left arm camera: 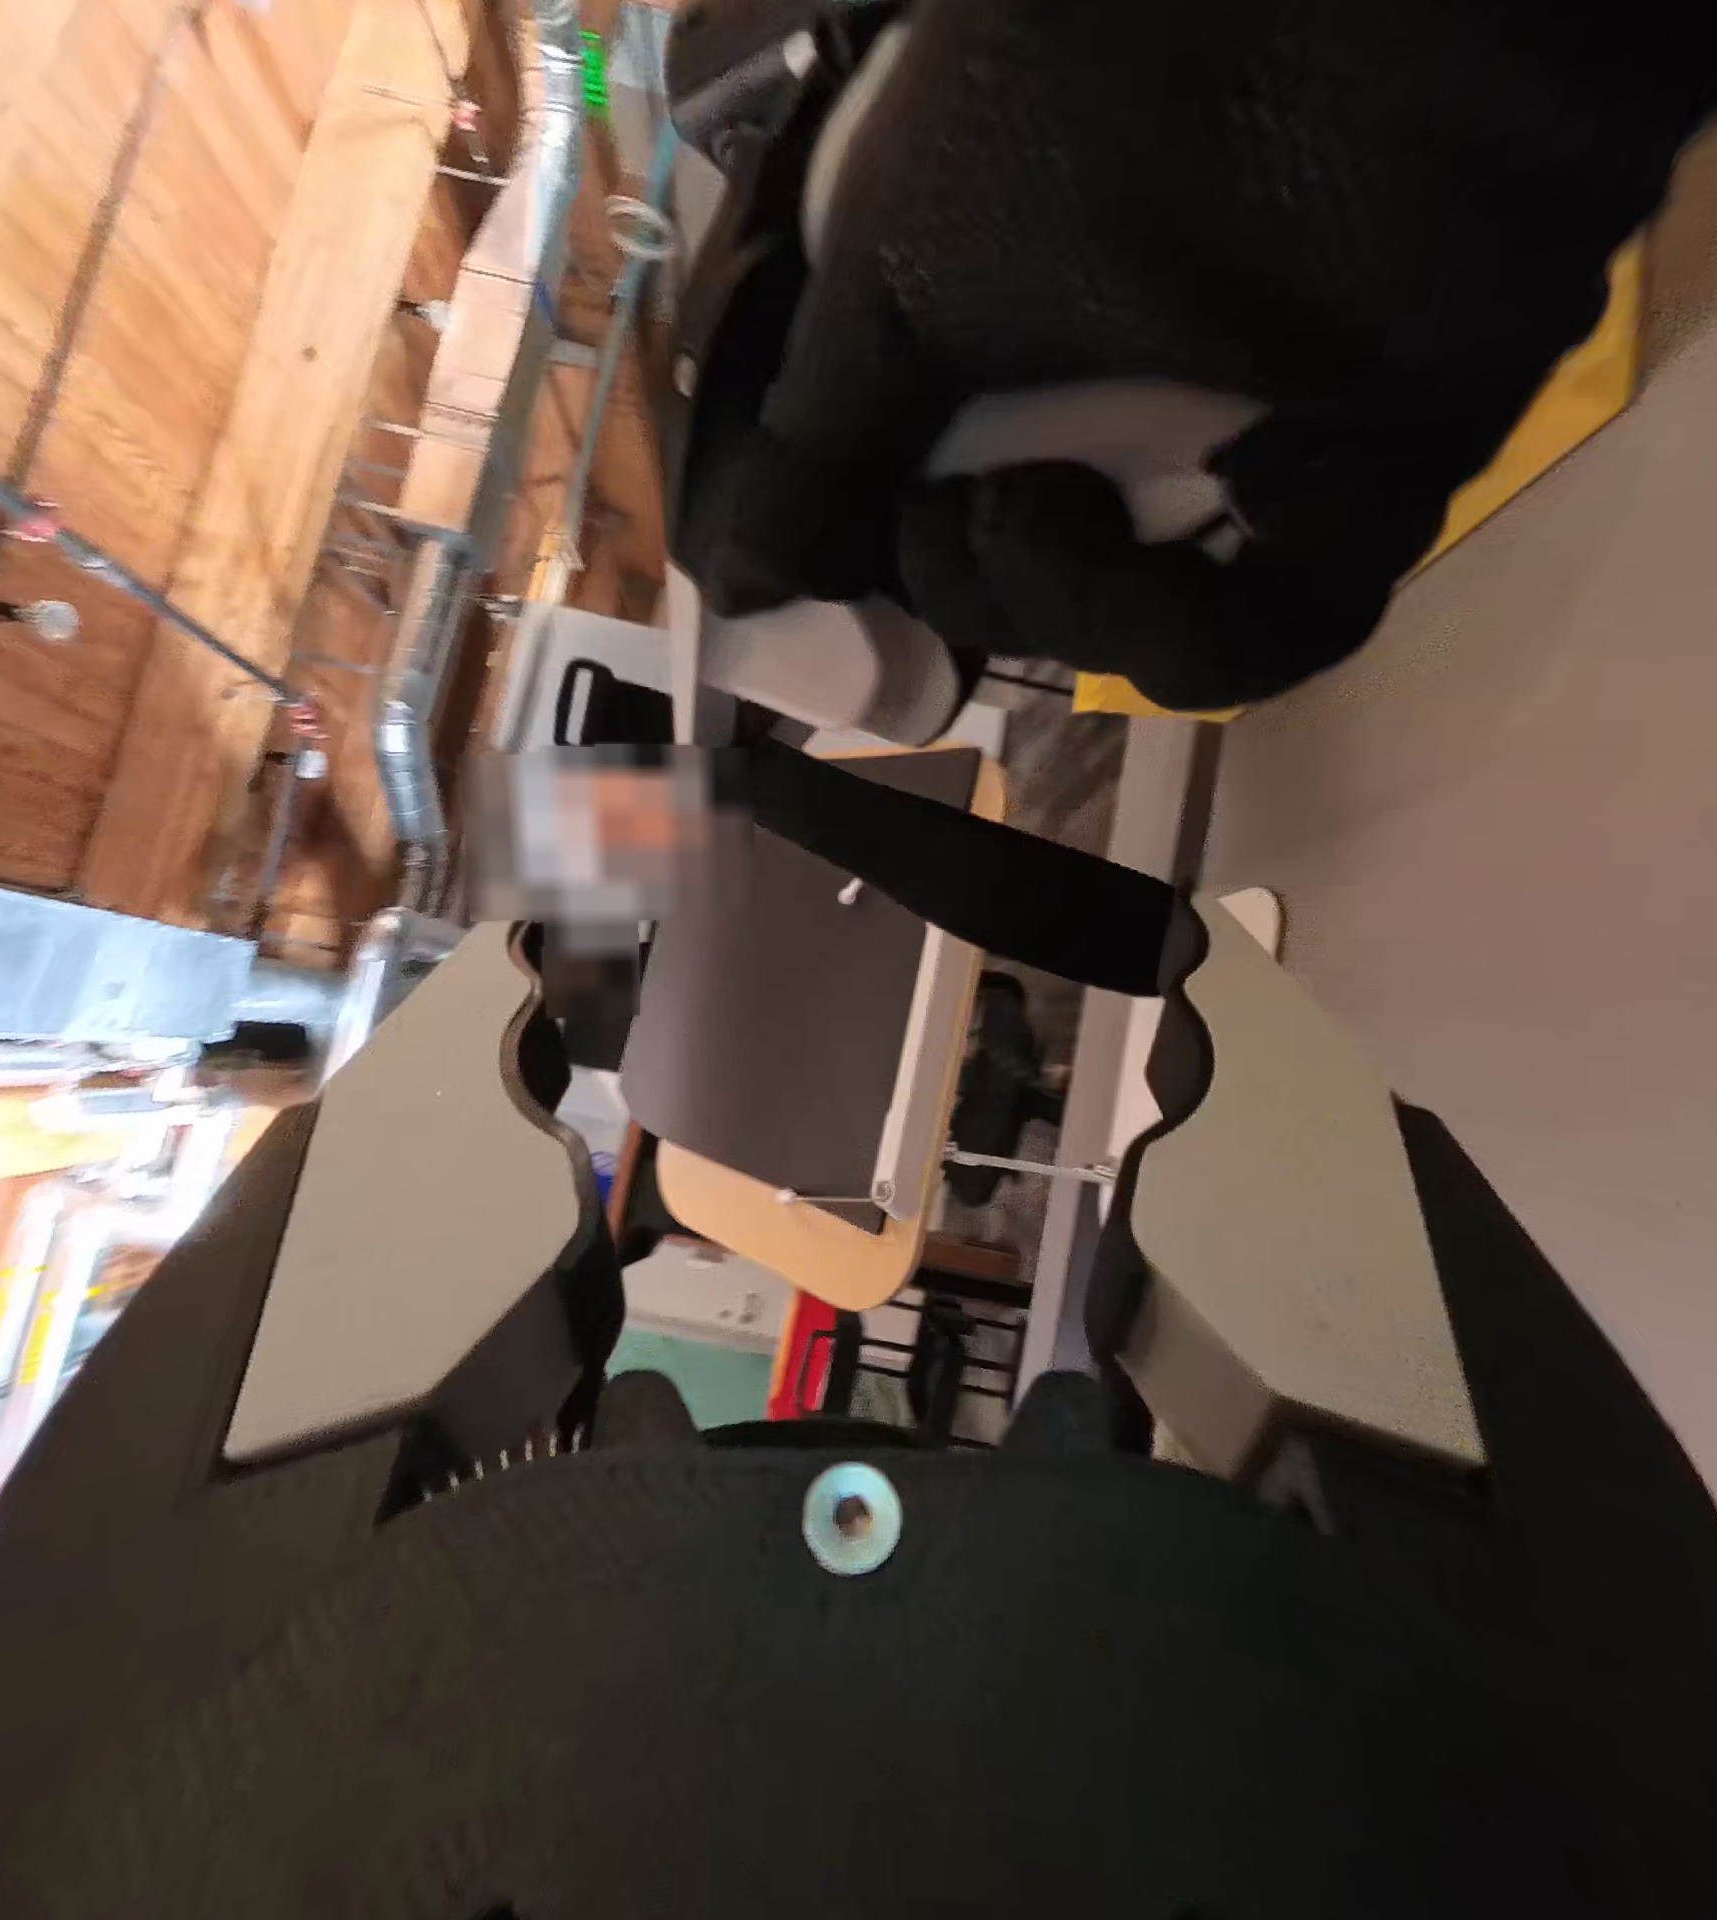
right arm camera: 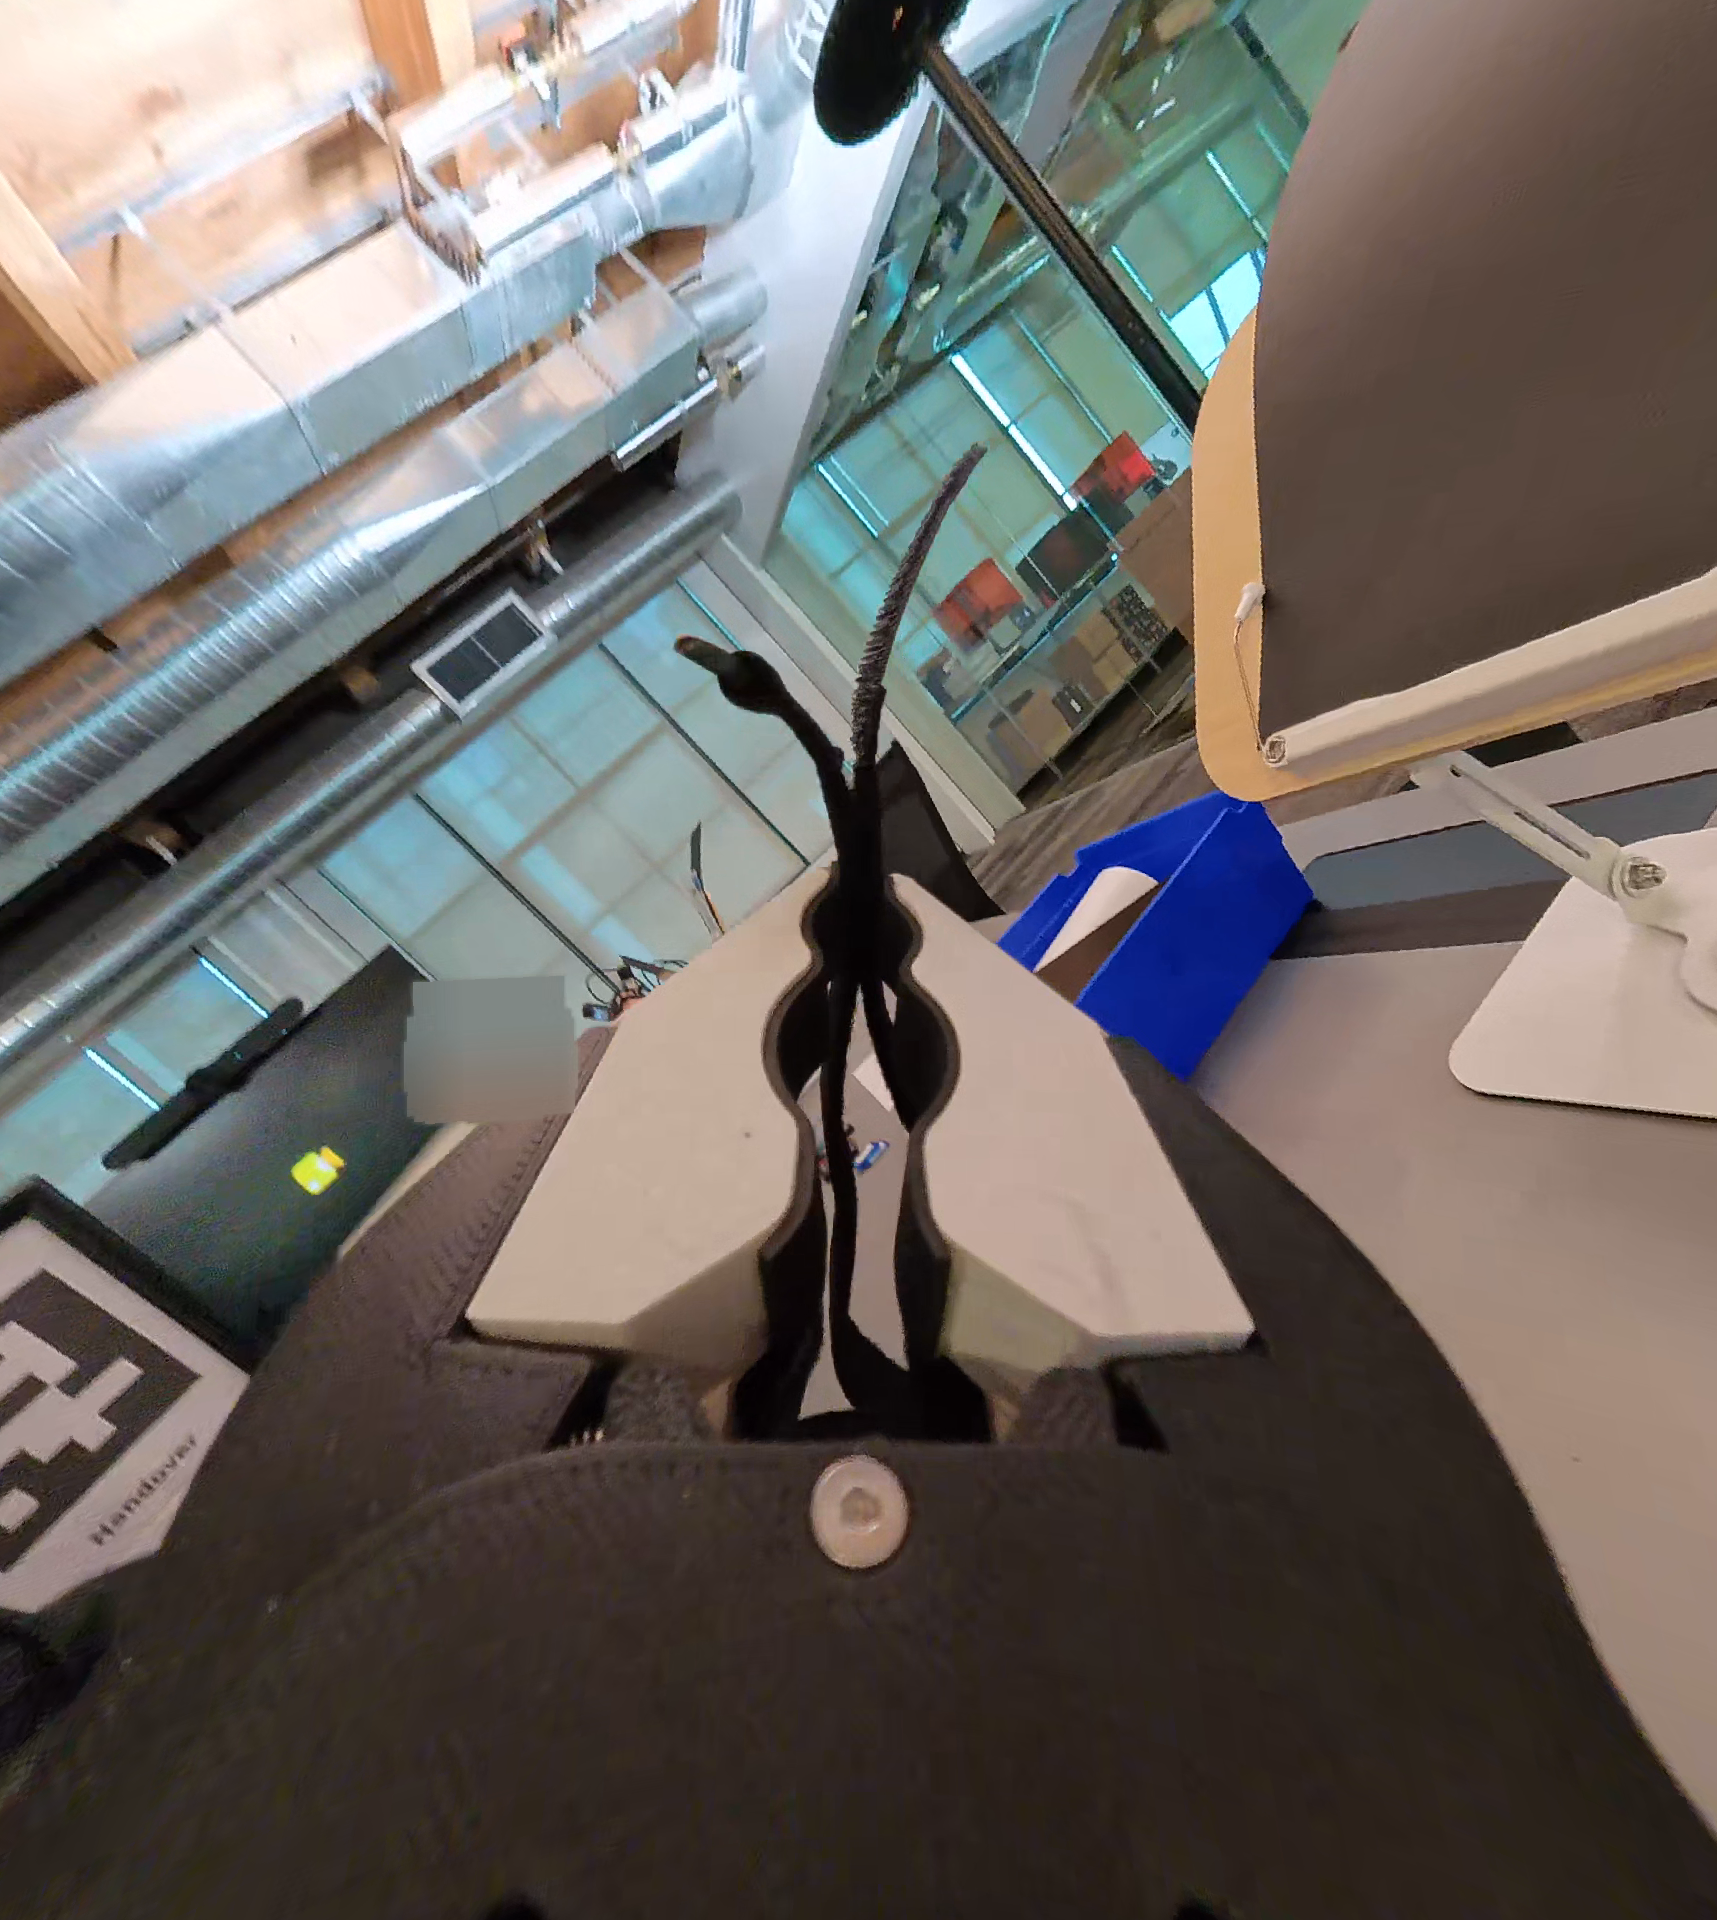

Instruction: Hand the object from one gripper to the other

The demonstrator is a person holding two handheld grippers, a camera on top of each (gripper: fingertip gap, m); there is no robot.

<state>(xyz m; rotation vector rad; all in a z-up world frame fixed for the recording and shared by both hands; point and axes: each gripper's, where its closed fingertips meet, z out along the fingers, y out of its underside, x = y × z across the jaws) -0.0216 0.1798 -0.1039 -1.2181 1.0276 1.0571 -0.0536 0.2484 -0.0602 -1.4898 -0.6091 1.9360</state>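
The object is a black strap with a buckle. In the right wrist view my right gripper [right arm camera: 859,904] is shut on the strap [right arm camera: 854,1039], and the buckle end [right arm camera: 729,665] and a fuzzy end [right arm camera: 911,561] stick out past the fingertips. In the left wrist view my left gripper [left arm camera: 864,935] is open wide and holds nothing. The strap [left arm camera: 968,862] hangs from the right gripper [left arm camera: 812,665], held by a black-gloved hand [left arm camera: 1197,260], and its free end reaches my left gripper's right fingertip [left arm camera: 1233,925].
A dark board on a wooden panel [right arm camera: 1519,416] stands on a white stand [right arm camera: 1664,997] on the grey table [right arm camera: 1456,1299]. A blue bin [right arm camera: 1176,925] sits behind it. A black-and-white marker card [right arm camera: 33,1434] is at the lower left. Ducts and glass walls lie beyond. The gap from one gripper's tips to the other's is roughly 9 cm.
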